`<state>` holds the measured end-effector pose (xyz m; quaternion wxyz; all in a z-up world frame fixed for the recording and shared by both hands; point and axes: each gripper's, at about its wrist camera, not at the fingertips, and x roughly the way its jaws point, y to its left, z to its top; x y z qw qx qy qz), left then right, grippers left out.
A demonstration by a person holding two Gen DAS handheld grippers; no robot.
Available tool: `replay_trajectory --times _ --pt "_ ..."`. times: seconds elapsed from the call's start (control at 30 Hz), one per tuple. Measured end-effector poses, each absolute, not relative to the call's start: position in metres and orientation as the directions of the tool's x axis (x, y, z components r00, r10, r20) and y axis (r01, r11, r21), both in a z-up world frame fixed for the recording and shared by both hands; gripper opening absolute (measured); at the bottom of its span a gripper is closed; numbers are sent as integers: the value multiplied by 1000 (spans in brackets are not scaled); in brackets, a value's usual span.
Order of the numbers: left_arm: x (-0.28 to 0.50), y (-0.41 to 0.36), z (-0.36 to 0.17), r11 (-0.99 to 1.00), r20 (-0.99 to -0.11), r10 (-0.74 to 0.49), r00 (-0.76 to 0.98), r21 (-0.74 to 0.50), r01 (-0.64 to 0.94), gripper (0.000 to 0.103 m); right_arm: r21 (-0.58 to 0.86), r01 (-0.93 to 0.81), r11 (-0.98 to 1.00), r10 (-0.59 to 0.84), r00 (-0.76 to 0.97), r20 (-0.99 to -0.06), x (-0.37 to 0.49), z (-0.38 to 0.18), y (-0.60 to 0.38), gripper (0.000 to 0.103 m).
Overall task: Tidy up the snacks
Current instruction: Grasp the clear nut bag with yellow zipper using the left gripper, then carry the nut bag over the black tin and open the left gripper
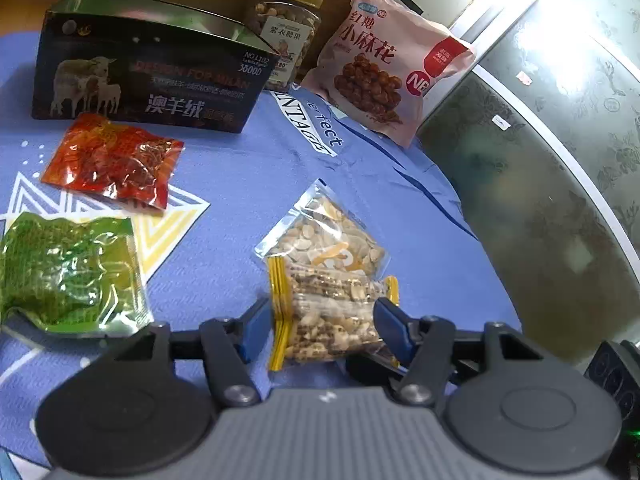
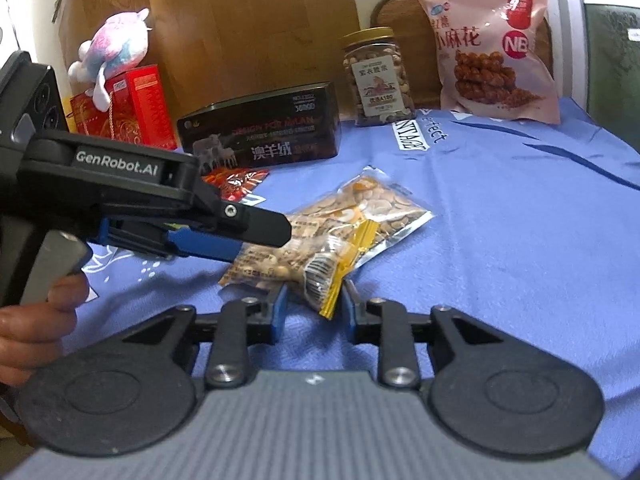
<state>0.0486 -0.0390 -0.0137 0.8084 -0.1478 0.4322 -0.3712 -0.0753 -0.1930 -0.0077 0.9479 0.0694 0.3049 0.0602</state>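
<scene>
A yellow-edged clear nut packet (image 1: pixel 326 316) lies on the blue cloth between my left gripper's (image 1: pixel 324 320) fingers, which close against both its sides. It overlaps a larger clear packet of sliced nuts (image 1: pixel 328 236). In the right wrist view my right gripper (image 2: pixel 314 306) sits at the same yellow-edged packet's (image 2: pixel 324 268) near end, jaws narrowly apart around its tip. The left gripper (image 2: pixel 264 232) reaches in from the left over the packets. A red snack packet (image 1: pixel 114 162) and a green one (image 1: pixel 68 270) lie to the left. A black tin box (image 1: pixel 148 68) stands open behind them.
A jar of nuts (image 1: pixel 286 28) and a pink bag of twisted snacks (image 1: pixel 384 64) stand at the back. A red gift box (image 2: pixel 136 108) with a plush toy (image 2: pixel 112 44) stands far left. The table edge (image 1: pixel 496 280) curves along the right. A person's hand (image 2: pixel 32 320) holds the left gripper.
</scene>
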Motion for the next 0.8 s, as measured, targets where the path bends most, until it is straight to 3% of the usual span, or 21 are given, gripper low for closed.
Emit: replay_trajectory --times 0.07,0.1,0.33,0.57,0.8 --pt "47 -42 -15 688 -594 -720 358 -545 480 50 170 -81 982 165 805 -570 -73 -8 -191 34" --pt "47 -43 -15 688 -598 -719 355 -538 487 39 165 -84 983 164 803 -573 -72 -8 -190 30" --pt "33 -33 5 676 -551 -734 397 -537 504 38 158 -87 984 161 822 -546 -76 6 -183 25" --pt "29 -16 26 671 -494 -741 455 -541 507 37 145 -112 983 169 858 -485 -75 25 -172 25" --pt "37 -6 28 675 -485 -737 471 -547 495 38 132 -129 983 178 858 -483 -63 28 -164 25"
